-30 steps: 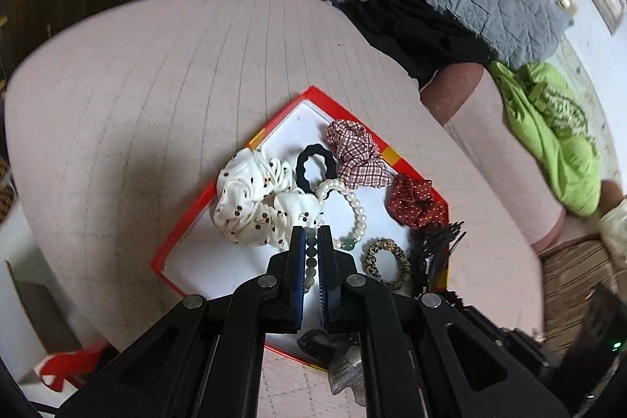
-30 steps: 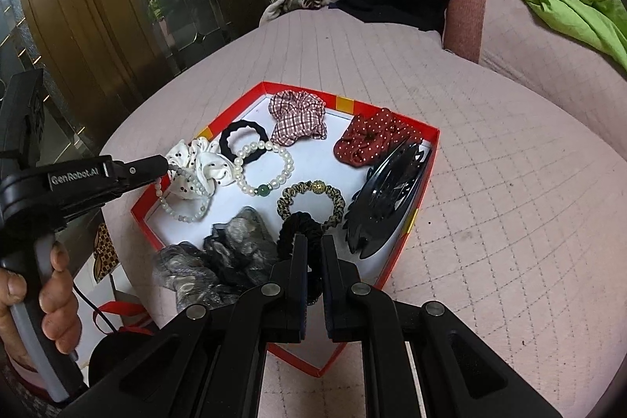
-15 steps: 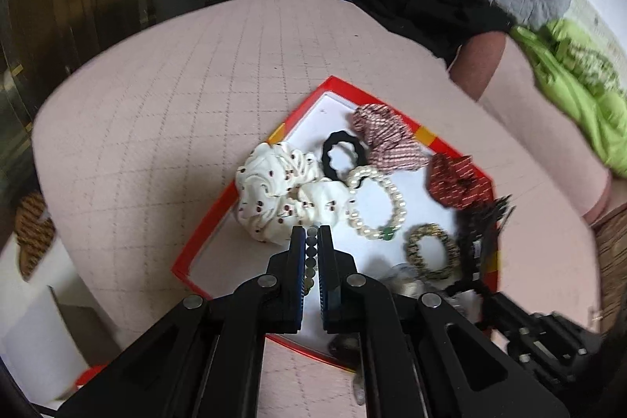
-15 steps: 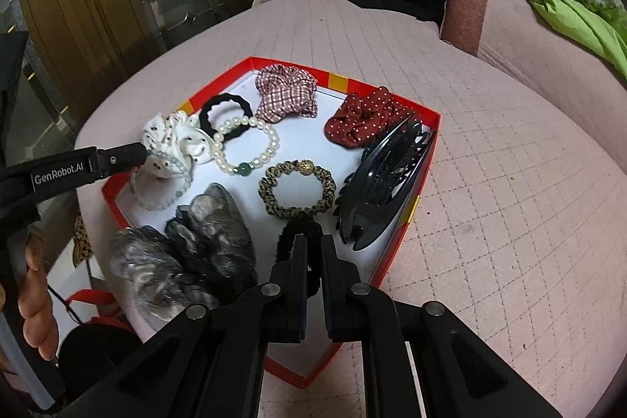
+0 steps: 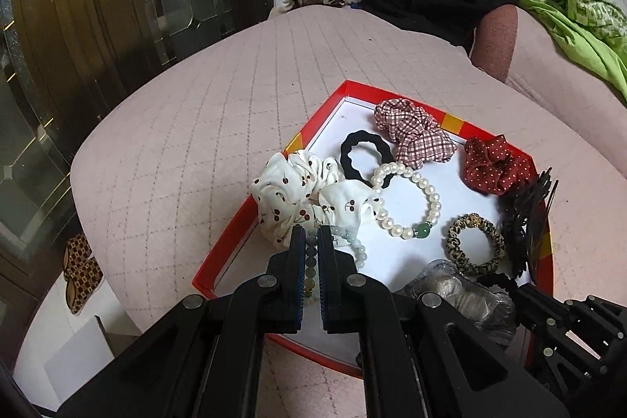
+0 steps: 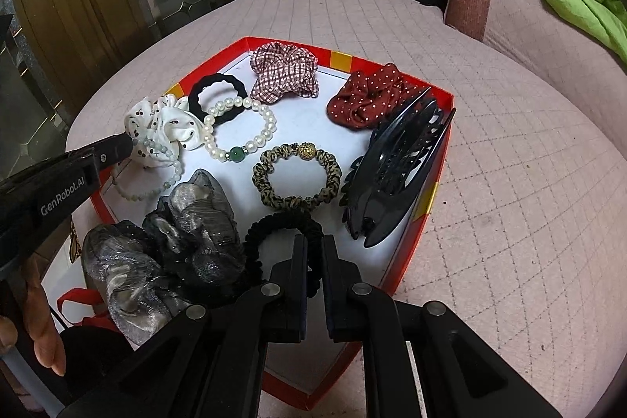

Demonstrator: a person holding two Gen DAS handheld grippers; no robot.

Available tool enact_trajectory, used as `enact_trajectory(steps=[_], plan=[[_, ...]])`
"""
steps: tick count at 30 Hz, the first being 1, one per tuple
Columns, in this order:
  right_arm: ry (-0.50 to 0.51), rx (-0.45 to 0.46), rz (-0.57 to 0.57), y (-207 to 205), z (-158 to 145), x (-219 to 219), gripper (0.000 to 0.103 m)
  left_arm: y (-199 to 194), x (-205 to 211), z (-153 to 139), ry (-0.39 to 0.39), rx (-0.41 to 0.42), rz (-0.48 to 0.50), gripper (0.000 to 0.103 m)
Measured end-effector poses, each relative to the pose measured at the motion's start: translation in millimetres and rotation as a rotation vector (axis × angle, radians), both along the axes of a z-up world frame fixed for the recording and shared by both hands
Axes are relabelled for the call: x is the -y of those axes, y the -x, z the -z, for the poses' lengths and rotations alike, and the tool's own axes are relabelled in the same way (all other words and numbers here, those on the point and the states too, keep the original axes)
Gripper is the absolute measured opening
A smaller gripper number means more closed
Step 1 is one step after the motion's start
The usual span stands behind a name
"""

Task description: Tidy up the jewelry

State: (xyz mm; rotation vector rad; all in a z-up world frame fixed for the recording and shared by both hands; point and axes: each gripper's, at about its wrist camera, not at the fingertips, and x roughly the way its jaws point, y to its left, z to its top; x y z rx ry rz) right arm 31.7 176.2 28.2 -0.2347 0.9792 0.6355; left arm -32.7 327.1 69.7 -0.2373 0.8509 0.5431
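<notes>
A red-rimmed white tray point(image 5: 231, 241) point(image 6: 431, 198) on a pink quilted cushion holds hair ties and bracelets. My left gripper point(image 5: 312, 241) point(image 6: 131, 143) is shut on a pale green bead bracelet point(image 6: 156, 179) point(image 5: 350, 241), which hangs into the tray's left side beside a white cherry scrunchie point(image 5: 305, 198) point(image 6: 164, 120). My right gripper point(image 6: 314, 245) is shut and empty, over a black scrunchie point(image 6: 274, 226) at the tray's near side. A pearl bracelet point(image 5: 407, 202) point(image 6: 239, 132) lies mid-tray.
Also in the tray are a leopard hair tie point(image 6: 296, 175), a black claw clip point(image 6: 395, 175), a red dotted scrunchie point(image 6: 368, 100), a plaid scrunchie point(image 6: 282, 69), a black hair tie point(image 6: 217, 93) and a grey organza scrunchie point(image 6: 176, 241). Clothes point(image 5: 580, 18) lie behind.
My left gripper has drawn back and swung left, carrying the green bead bracelet lower into the tray. My right gripper has moved closer over the tray's near side.
</notes>
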Motion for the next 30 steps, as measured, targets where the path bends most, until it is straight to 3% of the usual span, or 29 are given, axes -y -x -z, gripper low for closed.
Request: enact_trajectory(steps=[14,17,18,19,28,30], plan=[[0.007,0.014,0.005,0.3,3.0,1.8,0.012,-1.3,3.5,5.4,-0.012,0.012,0.001,0.007],[-0.002,0.030,0.005,2.7,-1.4,4.3,0.031,-1.3,3.7,6.7,-0.015,0.013,-0.003,0.019],[-0.010,0.034,0.004,3.8,-3.3,5.0,0.043,-1.2,3.7,6.3,-0.018,0.017,-0.005,0.023],[-0.019,0.038,0.002,4.9,-5.3,5.4,0.046,-0.1,3.7,5.3,-0.021,0.026,-0.008,0.027],[-0.027,0.120,-0.026,25.0,-28.1,4.7,0.047,6.4,6.6,-1.1,-0.050,0.072,-0.017,0.035],[-0.031,0.126,-0.024,28.2,-31.5,7.2,0.047,8.3,6.9,-2.2,-0.054,0.081,-0.023,0.041]])
